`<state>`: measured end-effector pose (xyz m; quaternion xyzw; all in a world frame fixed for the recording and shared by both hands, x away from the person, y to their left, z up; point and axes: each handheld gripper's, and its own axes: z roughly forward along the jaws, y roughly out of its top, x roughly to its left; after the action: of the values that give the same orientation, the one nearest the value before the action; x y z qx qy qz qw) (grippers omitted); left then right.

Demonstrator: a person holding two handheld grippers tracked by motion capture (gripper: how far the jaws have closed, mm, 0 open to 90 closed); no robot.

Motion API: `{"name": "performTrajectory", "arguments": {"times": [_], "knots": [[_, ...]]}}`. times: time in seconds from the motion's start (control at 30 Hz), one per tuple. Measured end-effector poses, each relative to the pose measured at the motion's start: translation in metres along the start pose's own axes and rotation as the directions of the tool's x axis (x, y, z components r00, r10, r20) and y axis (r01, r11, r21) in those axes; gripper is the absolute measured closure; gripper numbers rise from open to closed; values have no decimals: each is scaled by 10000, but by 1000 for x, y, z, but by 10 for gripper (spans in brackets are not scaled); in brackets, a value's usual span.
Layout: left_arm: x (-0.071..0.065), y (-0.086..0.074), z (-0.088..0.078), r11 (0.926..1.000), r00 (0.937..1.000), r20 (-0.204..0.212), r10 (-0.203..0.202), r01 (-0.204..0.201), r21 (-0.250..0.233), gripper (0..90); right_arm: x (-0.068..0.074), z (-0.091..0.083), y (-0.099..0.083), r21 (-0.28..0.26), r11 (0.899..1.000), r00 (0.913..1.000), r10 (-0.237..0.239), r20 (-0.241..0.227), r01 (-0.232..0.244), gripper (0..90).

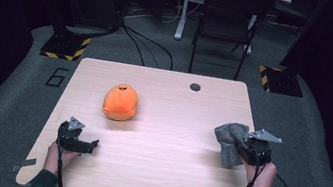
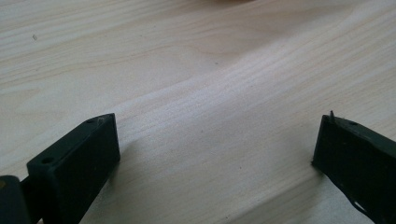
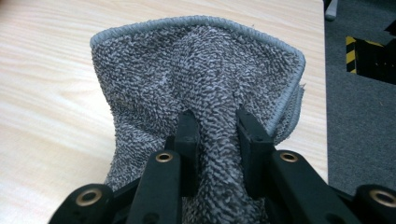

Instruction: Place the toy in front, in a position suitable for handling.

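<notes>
Because the grey terry cloth (image 3: 196,79) is soft and limp, we judge it light and floppy: it will drape and swing from any grip, so a pinch on a gathered fold well inside the hemmed edge should hold better than one on the thin rim. That is how our right gripper (image 3: 217,128) has it now, its jaws pinching a bunched ridge of the pile between them, the rest of the cloth fanning out beyond the tips. In the high view the cloth (image 1: 229,143) hangs at the right gripper (image 1: 246,147), far to the right of the orange plush toy (image 1: 121,101) and near the right edge of the table (image 1: 157,173). Our left gripper (image 1: 88,144) rests below and left of the toy, jaws spread wide over bare wood with nothing between them. The right gripper view gives the cloth's looped weave and stitched hem; the high view alone gives the toy and both hands.
</notes>
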<state>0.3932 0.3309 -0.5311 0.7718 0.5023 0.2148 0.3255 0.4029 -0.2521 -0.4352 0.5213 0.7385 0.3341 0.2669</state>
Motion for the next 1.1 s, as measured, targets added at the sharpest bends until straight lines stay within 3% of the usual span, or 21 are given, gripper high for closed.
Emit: {"name": "performTrajectory", "arguments": {"times": [0.1, 0.27, 0.5, 0.53, 0.63, 0.67, 0.7, 0.73, 0.77, 0.8, 0.83, 0.93, 1.1], "knots": [[0, 0, 0, 10000, 10000, 0, 2, -2, 0, 2, -6, 7, 2, 84, 10000, 9997, 16, 235, -18, 726], [0, 0, 0, 10000, 10000, -1, -2, 2, -2, 2, -19, 27, 3, 293, 9983, 9984, 488, 271, -496, 719], [0, 0, 0, 10000, 10000, -3, -5, 5, -1, 2, -25, 45, 3, 524, 9956, 9964, 756, 388, -776, 708], [0, 0, 0, 10000, 10000, -5, -6, 6, -2, 2, -25, 52, 2, 629, 9932, 9943, 955, 467, -983, 701], [0, 0, 0, 10000, 10000, -2, -4, 4, 1, 2, -25, 60, 0, 762, 9925, 9946, 923, 477, -958, 687], [0, 0, 0, 10000, 10000, -3, 0, 0, -3, 2, -21, 68, -3, 1082, 9900, 9938, 831, 736, -907, 580], [0, 0, 0, 10000, 10000, -3, -2, 2, -3, 2, -21, 68, -3, 1082, 9900, 9938, 831, 736, -907, 580], [0, 0, 0, 10000, 10000, -3, 1, -1, -2, 2, -19, 74, -5, 1239, 9897, 9943, 611, 871, -717, 490], [0, 0, 0, 10000, 10000, -3, 1, -1, -2, 2, -19, 74, -5, 1239, 9897, 9943, 611, 871, -717, 490], [0, 0, 0, 10000, 10000, -5, -2, 2, -1, 2, -19, 74, -5, 1101, 9909, 9929, 666, 984, -774, 318], [0, 0, 0, 10000, 10000, -5, -2, 2, -1, 2, -19, 74, -5, 1101, 9909, 9929, 666, 984, -774, 318], [0, 0, 0, 10000, 10000, -4, -4, 4, 2, 2, -21, 61, -2, 643, 9925, 9930, 1003, 623, -1043, 156], [0, -1, 0, 10000, 10000, 31, 8, -8, -44, 1, -17, 46, -3, 591, 9945, 9962, 865, -34, -861, 91]]}}
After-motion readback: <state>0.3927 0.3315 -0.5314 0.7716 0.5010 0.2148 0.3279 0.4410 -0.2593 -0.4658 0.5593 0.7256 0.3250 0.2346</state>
